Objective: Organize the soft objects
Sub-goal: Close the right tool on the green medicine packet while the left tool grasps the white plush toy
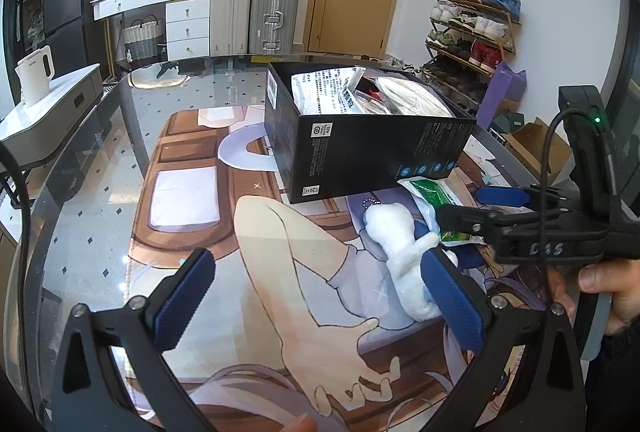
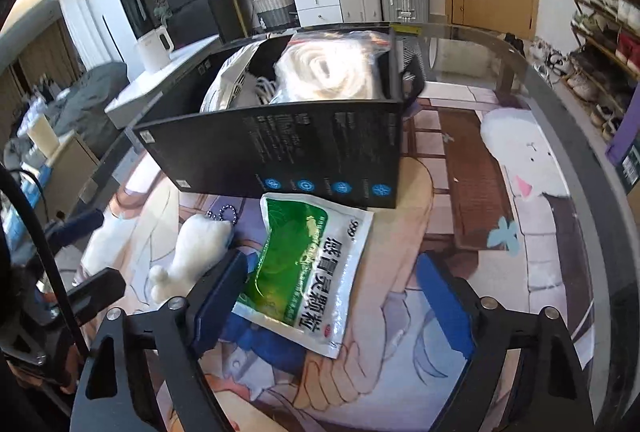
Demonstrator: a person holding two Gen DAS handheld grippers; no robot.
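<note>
We hold the left gripper (image 1: 316, 296) with fingers spread beside the white plush toy (image 1: 404, 252); the right gripper (image 2: 340, 304) has fingers spread around the green-and-white foil sachet (image 2: 308, 268) near the black cardboard box (image 2: 288, 148).

The tall black cardboard box (image 2: 304, 148) has a row of blue round icons along the bottom. The glossy plastic sachet (image 2: 306, 272) is green and white, the fluffy plush toy (image 1: 400, 256) plain white, and the ribbed gripper pads (image 1: 182, 298) dark blue.
</note>
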